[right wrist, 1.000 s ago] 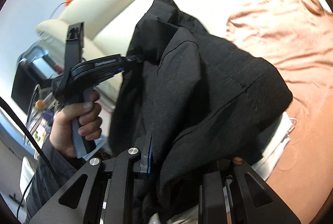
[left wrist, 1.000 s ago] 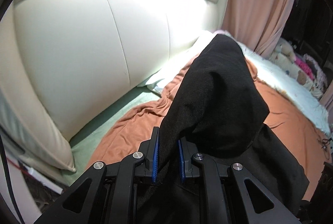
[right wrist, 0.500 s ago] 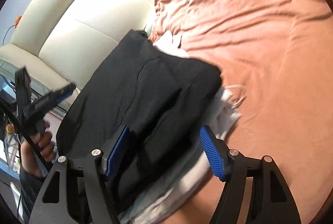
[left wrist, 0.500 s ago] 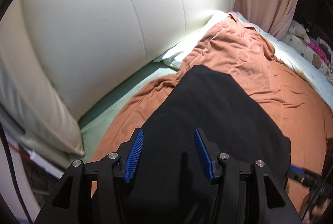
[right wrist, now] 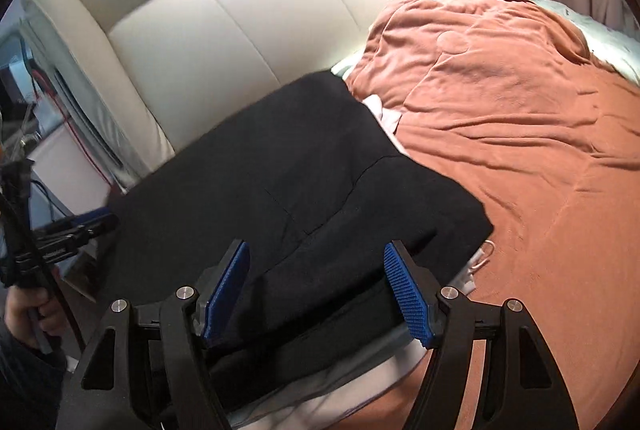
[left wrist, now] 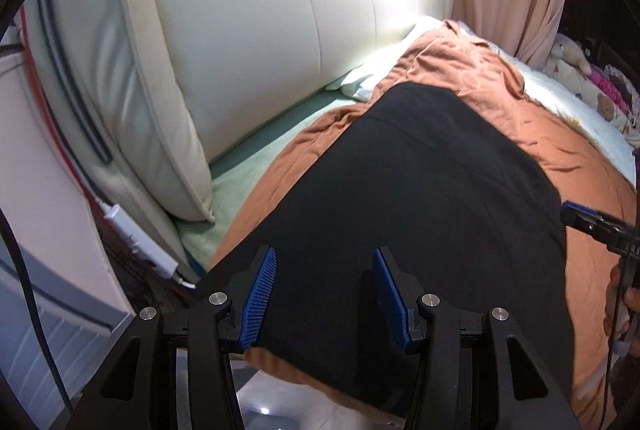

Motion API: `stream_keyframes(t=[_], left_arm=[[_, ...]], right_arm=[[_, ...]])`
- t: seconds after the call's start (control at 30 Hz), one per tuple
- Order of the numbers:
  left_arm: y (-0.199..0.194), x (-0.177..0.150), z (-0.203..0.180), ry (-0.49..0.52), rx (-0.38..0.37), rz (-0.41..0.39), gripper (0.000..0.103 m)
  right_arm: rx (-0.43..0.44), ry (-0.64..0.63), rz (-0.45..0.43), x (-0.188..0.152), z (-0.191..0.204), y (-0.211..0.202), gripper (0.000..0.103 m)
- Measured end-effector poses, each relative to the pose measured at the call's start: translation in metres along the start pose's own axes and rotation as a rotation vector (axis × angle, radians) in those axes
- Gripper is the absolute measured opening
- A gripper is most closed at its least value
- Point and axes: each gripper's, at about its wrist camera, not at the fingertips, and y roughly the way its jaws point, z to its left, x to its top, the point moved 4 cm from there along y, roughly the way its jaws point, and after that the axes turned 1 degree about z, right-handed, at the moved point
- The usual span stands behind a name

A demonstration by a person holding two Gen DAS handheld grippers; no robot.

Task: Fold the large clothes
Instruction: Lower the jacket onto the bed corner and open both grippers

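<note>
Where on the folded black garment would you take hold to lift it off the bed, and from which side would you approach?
Probably the near right corner of the black garment, approached from the orange bedspread side. There its layered edge overhangs white cloth and is exposed, so the open right gripper could pinch every layer.

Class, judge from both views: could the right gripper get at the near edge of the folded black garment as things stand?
Probably yes: the right gripper is open just above the black garment, with nothing between them.
</note>
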Motion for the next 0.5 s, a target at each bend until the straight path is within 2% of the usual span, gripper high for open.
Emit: stream_keyframes(t=[0.13, 0.23, 0.3, 0.4, 0.5], left_arm=[[0.024, -0.015, 0.01, 0.007, 0.052, 0.057, 0.052], [0.039, -0.019, 0.023, -0.033, 0.049, 0.067, 0.052], [0.041, -0.018, 0.028, -0.039, 0.047, 0.064, 0.052], [0.026, -0.019, 0.029, -0.069, 0.019, 0.034, 0.052], [0.01, -0.028, 0.018, -0.068, -0.042, 0.015, 0.052]], right_arm=[[-0.061, 0.005, 0.059, 0.009, 0.005, 0.026, 0.068], [-0.06, 0.009, 0.088, 0.019, 0.017, 0.05, 0.068], [-0.083, -0.019, 0.101, 0.02, 0.026, 0.048, 0.068], [-0.122, -0.035, 0.105, 0.016, 0.034, 0.039, 0.068], [-0.088, -0.037, 0.102, 0.015, 0.044, 0.026, 0.068]])
